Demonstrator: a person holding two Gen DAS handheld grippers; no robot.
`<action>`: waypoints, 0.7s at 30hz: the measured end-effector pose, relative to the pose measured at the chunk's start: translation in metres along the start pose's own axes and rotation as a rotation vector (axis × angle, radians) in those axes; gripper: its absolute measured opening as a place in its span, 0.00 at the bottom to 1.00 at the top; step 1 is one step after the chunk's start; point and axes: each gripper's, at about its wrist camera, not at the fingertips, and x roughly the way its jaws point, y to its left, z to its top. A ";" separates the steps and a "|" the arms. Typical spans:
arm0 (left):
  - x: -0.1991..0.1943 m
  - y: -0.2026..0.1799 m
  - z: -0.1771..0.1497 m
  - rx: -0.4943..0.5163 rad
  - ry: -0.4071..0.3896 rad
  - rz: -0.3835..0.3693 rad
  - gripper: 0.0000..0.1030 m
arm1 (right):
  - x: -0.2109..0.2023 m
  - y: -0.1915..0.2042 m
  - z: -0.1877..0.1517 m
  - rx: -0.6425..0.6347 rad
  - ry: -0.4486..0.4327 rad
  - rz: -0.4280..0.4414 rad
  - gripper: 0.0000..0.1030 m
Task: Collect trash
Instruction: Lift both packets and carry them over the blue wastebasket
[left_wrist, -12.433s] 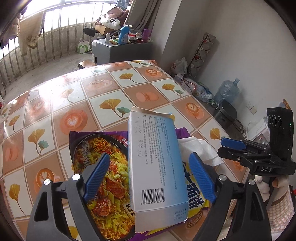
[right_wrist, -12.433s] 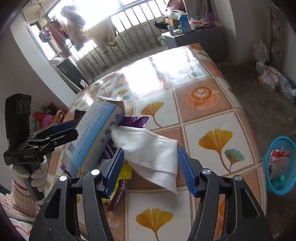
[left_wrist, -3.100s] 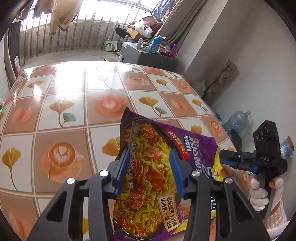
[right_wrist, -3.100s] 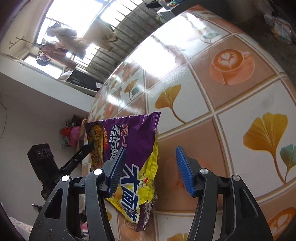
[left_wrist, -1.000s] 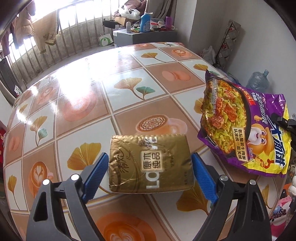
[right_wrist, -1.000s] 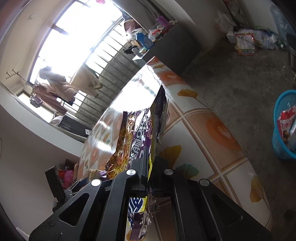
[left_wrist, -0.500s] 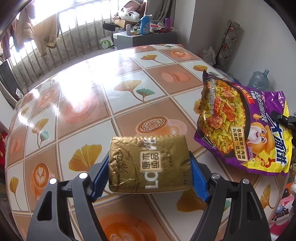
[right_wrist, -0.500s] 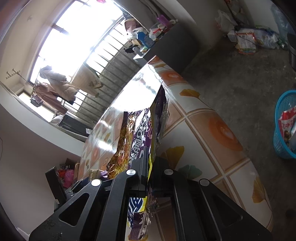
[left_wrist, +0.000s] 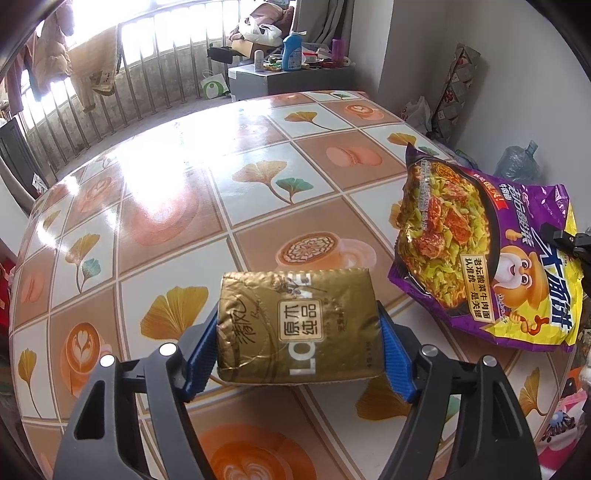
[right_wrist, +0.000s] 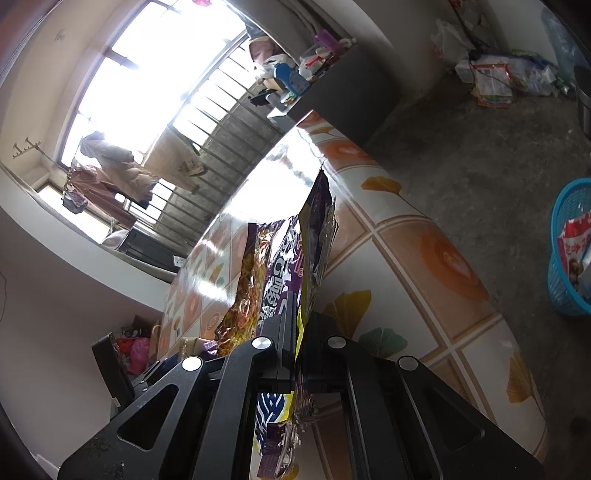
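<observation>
While left gripper (left_wrist: 299, 350) clamps gold packet (left_wrist: 299, 326), right gripper (right_wrist: 301, 354) pinches noodle bag (right_wrist: 291, 266).

Left wrist: close, angled down over surface (left_wrist: 177, 206). Right wrist: rolled sideways, along surface edge. Shared: noodle bag (left_wrist: 487, 251).

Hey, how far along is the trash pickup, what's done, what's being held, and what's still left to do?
Done: a red-and-white wrapper already sits in the blue basket on the floor. In hand: the right gripper is shut on the purple noodle bag, lifted off the table; the left gripper is shut on the gold packet. Left: dropping both into the basket.
</observation>
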 end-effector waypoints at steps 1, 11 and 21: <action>-0.001 0.001 0.000 -0.003 -0.002 0.000 0.71 | 0.000 0.000 0.000 0.001 0.000 0.003 0.01; -0.005 0.010 0.000 -0.026 -0.020 0.015 0.71 | -0.002 -0.002 0.002 -0.001 -0.004 0.023 0.01; -0.012 0.011 0.000 -0.032 -0.042 0.021 0.71 | -0.007 0.001 0.004 -0.012 -0.015 0.041 0.01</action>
